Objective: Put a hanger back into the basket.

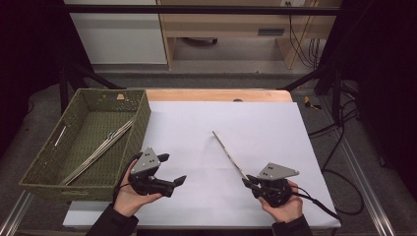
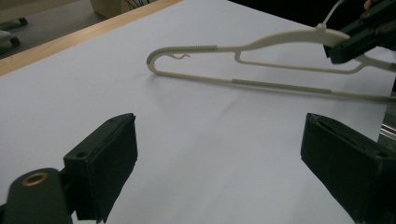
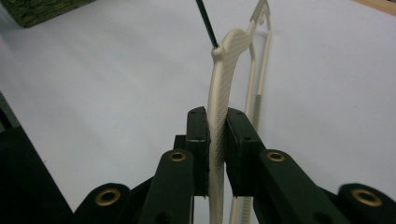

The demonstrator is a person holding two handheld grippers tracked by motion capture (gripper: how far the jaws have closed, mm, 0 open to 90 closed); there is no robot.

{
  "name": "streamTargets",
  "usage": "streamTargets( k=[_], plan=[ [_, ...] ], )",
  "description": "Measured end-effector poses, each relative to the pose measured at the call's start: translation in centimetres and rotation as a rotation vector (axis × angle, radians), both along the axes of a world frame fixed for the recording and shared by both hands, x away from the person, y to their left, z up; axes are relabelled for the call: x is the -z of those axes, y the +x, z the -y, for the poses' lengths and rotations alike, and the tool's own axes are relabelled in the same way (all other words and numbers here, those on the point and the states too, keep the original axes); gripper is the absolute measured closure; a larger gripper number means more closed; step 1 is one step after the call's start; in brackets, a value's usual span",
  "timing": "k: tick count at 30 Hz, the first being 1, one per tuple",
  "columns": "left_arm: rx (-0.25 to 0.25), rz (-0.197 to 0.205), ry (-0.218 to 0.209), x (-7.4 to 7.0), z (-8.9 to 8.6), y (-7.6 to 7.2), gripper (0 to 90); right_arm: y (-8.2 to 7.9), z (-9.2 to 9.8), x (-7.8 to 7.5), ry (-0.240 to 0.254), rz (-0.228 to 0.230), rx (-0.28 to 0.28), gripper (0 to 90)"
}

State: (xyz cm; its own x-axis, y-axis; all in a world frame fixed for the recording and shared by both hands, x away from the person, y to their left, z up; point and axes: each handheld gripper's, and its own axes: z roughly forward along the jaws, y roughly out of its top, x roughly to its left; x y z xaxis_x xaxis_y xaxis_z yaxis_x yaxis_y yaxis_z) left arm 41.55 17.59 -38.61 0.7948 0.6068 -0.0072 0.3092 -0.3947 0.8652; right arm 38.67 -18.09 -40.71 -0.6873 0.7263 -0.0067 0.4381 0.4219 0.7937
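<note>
A cream plastic hanger (image 1: 228,153) stands on edge over the white sheet (image 1: 196,123), running from my right gripper (image 1: 248,183) toward the far left. In the right gripper view the jaws of that gripper (image 3: 217,126) are shut on the ribbed shoulder of the hanger (image 3: 229,51), near its thin dark hook (image 3: 206,24). My left gripper (image 1: 173,168) hovers over the sheet beside the basket, its jaws wide open and nothing between them. In the left gripper view, the hanger (image 2: 280,86) lies ahead of the open gripper (image 2: 219,135), with the right gripper (image 2: 348,44) clamped on it.
A green woven basket (image 1: 49,152) stands at the left, holding several hangers (image 1: 98,150); its corner appears in the right gripper view (image 3: 37,9). The wooden table edge (image 1: 216,95) runs behind the sheet. Cables lie on the floor at the right (image 1: 339,147).
</note>
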Motion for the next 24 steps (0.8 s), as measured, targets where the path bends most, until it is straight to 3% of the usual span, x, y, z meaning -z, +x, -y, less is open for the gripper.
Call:
streamTargets(
  k=[6,9,11,15,19,24],
  plan=[
    [-0.005,-0.009,0.011,0.4,0.1,0.2,10.5,0.6,1.2,-0.5,0.006,0.011,0.085,84.6],
    [-0.007,-0.009,0.012,0.4,0.0,0.2,10.5,0.9,1.5,-0.8,0.012,0.024,0.100,86.6],
    [-0.007,-0.009,0.011,0.4,0.0,0.3,10.6,1.1,1.5,-0.9,0.055,0.014,0.070,86.7],
    [-0.005,0.000,0.008,0.1,-0.1,0.2,10.7,1.4,0.9,-1.3,0.046,0.019,0.033,86.7],
    [0.014,0.002,0.009,-0.4,0.1,0.2,10.7,1.6,0.3,-1.7,0.091,0.002,-0.069,86.8],
    [0.041,0.016,0.011,-1.1,0.6,0.3,10.2,1.9,-1.4,-2.4,0.102,-0.004,-0.172,86.8]
  ],
)
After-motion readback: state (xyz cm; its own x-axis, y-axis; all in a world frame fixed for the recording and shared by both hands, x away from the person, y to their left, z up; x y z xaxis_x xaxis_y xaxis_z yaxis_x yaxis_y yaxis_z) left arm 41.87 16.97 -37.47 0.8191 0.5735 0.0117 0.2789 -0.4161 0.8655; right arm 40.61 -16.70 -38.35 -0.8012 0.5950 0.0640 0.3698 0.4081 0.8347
